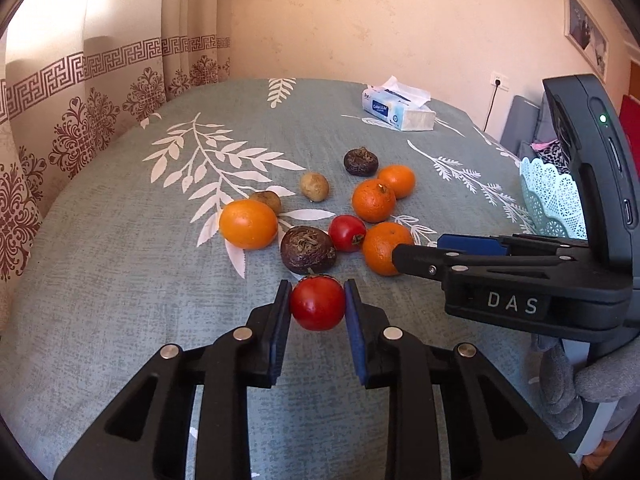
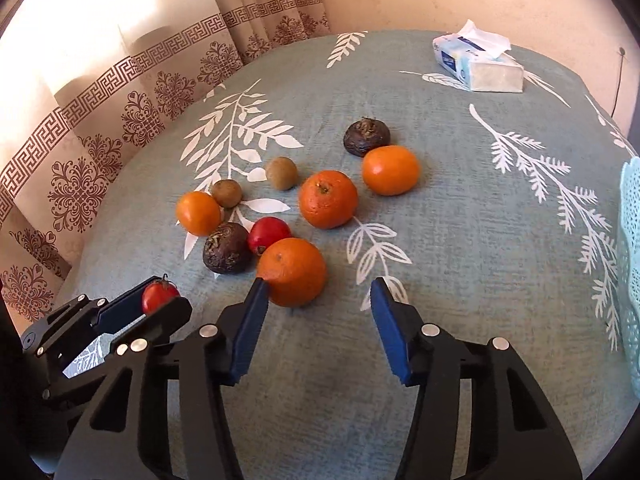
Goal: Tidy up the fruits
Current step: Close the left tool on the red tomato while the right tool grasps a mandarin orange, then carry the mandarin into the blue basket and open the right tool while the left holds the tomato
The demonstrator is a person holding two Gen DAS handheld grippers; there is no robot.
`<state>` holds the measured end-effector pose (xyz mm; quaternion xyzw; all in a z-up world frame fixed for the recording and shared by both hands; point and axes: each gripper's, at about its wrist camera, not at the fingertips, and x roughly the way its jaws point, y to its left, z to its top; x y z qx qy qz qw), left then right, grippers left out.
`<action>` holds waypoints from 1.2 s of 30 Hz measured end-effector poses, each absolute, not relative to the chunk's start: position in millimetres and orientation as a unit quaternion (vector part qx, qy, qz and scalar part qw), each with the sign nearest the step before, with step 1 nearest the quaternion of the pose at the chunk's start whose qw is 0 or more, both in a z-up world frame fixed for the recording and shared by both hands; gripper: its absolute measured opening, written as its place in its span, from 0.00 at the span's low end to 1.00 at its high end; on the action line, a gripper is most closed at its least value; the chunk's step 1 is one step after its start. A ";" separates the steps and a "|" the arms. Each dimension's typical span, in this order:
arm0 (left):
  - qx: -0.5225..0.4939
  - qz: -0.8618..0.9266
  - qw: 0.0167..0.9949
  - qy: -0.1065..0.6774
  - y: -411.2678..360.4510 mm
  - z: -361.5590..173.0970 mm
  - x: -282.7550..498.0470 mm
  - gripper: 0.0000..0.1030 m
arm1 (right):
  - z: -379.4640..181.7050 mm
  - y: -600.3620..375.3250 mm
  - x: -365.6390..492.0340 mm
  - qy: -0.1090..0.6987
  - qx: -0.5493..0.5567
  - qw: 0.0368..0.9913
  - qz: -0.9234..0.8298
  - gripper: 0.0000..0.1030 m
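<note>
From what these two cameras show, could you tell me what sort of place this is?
Probably a room in a home, not a lab. The fruit lies on a table under a leaf-print cloth, with patterned curtains behind, a tissue pack on top and a framed picture on the wall.

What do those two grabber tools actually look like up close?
Each hand-held gripper is matte black plastic with two angular, cut-out fingers joined by round silver pins and faced with flat blue pads. In the left wrist view, the left hand-held gripper shows this clearly, while the right hand-held gripper, seen side-on, carries white "DAS" lettering and a dark upright housing with a small green light. No cables are visible.
</note>
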<state>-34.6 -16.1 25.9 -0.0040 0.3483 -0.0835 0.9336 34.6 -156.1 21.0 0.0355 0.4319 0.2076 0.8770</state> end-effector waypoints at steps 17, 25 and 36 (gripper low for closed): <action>-0.021 -0.063 0.930 0.361 -10.0 21.2 -29.6 0.26 | 16.8 -144.7 40.7 0.440 0.029 0.870 0.219 0.40; -0.026 -0.058 0.925 0.376 -8.9 19.7 -22.2 0.26 | 38.3 -184.7 14.5 0.407 0.055 0.894 0.181 0.40; 0.000 -0.074 0.931 0.357 -40.0 40.7 -24.8 0.26 | 69.1 -271.3 -17.1 0.350 0.086 0.929 0.083 0.40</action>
